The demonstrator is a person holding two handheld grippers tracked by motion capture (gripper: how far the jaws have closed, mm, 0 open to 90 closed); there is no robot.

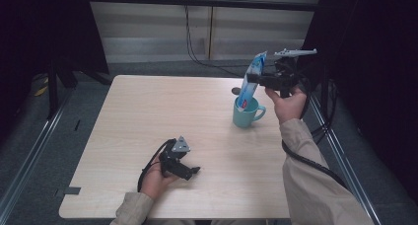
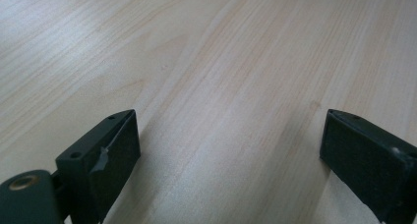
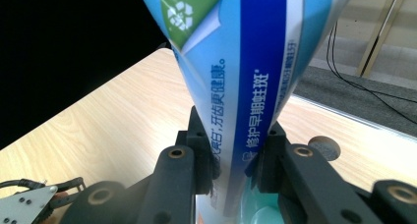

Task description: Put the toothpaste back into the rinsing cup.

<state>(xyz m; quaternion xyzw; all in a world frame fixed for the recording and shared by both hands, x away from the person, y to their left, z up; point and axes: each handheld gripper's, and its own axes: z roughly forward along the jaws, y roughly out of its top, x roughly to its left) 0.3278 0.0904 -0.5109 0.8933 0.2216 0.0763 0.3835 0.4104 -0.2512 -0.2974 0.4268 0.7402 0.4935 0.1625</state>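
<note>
A blue and white toothpaste tube (image 1: pixel 250 82) stands tilted, its lower end inside a teal mug (image 1: pixel 246 114) at the table's right side. My right gripper (image 1: pixel 253 79) is shut on the tube's middle, held level above the mug. In the right gripper view the tube (image 3: pixel 246 67) runs up between the two black jaws, and the mug's rim (image 3: pixel 263 215) shows below. My left gripper (image 1: pixel 193 171) rests low over the table near the front edge, far from the mug. Its jaws stand wide apart over bare wood in the left gripper view, left gripper (image 2: pixel 228 150) holding nothing.
The light wooden table (image 1: pixel 162 111) has a small dark round hole (image 1: pixel 236 91) behind the mug. Black curtains hang at both sides. Cables trail on the grey floor beyond the table's far edge.
</note>
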